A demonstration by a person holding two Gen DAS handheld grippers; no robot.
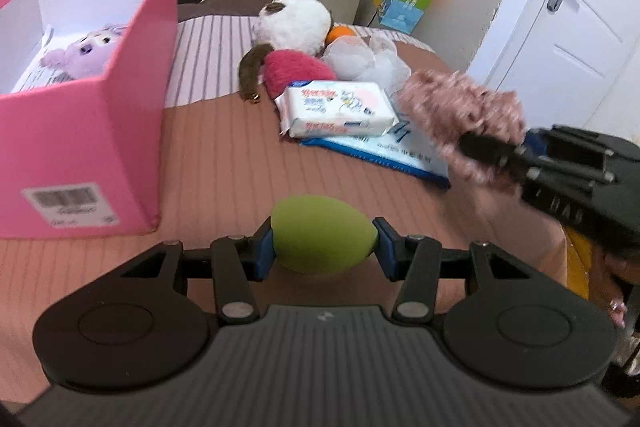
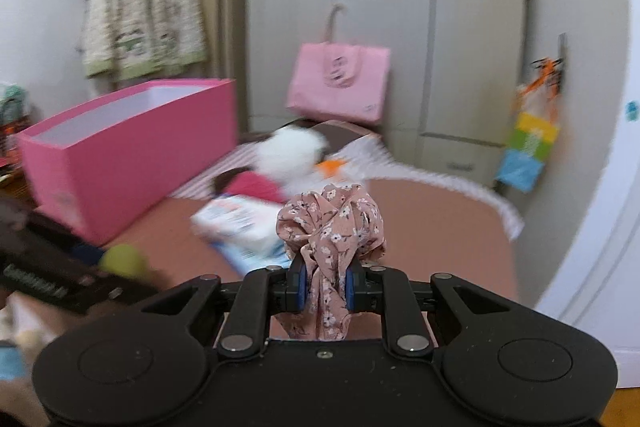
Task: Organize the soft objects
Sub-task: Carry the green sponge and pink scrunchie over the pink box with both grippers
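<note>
L claw (image 1: 323, 246) is clamped on a green egg-shaped makeup sponge (image 1: 322, 233), blue pads (image 1: 265, 254) pressing both ends, held just above the bed (image 1: 224, 155) near its front edge. R claw (image 2: 323, 287) is pinched narrow on a pink floral scrunchie (image 2: 330, 223), fabric bunched above the pads & hanging below; in the L wrist view the scrunchie is blurred, over the wipes.

Pink box (image 1: 84, 143) sits on the bed to the L, open top, w/ a purple plush toy (image 1: 86, 55) inside. Mid-bed pile: white plush toy (image 1: 294, 21), red fuzzy item (image 1: 296, 71) touching it, white mesh pouf (image 1: 366, 57), wipes pack (image 1: 338, 109) lying on a flat blue packet (image 1: 384, 151). Pink tote bag (image 2: 338, 83) against the wardrobe (image 2: 384, 7).
</note>
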